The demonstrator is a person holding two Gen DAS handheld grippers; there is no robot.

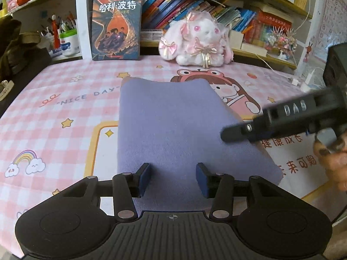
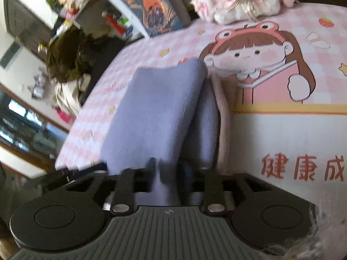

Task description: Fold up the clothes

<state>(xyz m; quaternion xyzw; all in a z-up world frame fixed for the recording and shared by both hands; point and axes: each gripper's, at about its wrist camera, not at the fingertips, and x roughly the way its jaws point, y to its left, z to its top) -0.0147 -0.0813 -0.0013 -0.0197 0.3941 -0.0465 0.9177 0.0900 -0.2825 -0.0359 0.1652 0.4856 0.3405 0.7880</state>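
Observation:
A folded purple cloth [image 1: 169, 125] lies flat on the pink checked table mat [image 1: 65, 119]. My left gripper [image 1: 172, 169] hovers over the cloth's near edge, open, its blue pads [image 1: 145, 173] well apart with only the cloth's flat top showing between them. My right gripper [image 1: 227, 133] reaches in from the right at the cloth's right edge, blurred. In the right wrist view the cloth [image 2: 160, 108] runs up between the right gripper's [image 2: 169, 166] fingers, which stand apart. The picture is blurred, and I see no pad pressing on the fabric.
A plush rabbit [image 1: 199, 43] and an upright book [image 1: 117, 26] stand at the back of the table, below bookshelves. A white charger and cable [image 1: 303, 82] lie at the back right. A dark garment heap [image 2: 69, 56] sits off the table's left end. A hand [image 1: 331, 158] holds the right gripper.

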